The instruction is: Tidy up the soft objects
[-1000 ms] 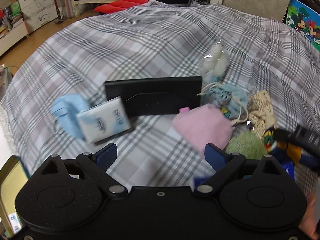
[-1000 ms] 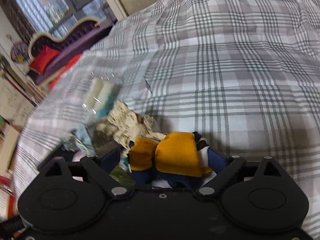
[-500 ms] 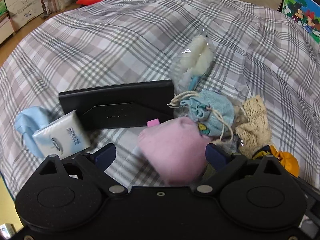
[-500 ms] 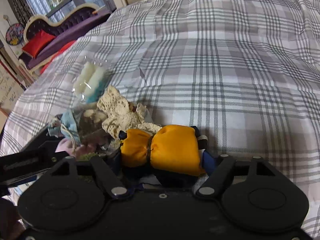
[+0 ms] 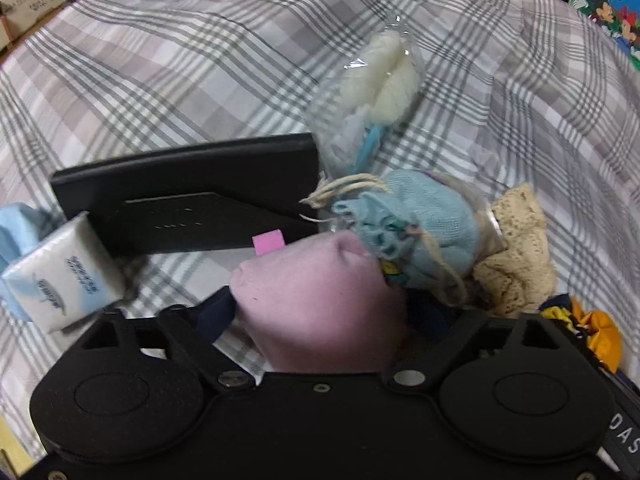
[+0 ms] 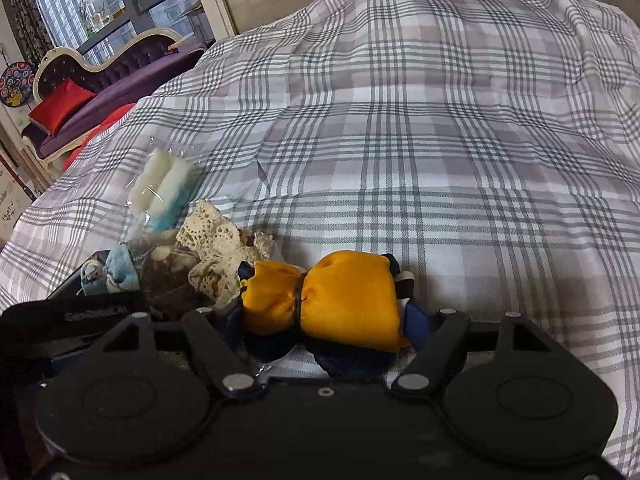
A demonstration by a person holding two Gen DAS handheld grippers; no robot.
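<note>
Pink pouch [image 5: 320,312] between left tongs [image 5: 326,312]

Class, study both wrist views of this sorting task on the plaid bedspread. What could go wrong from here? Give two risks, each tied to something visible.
1. The pink fabric bundle between the left tongs touches the blue drawstring pouch; lifting might drag its cords along.
2. The orange bow-shaped cloth in the right tongs lies against the cream lace piece, which might snag.
</note>
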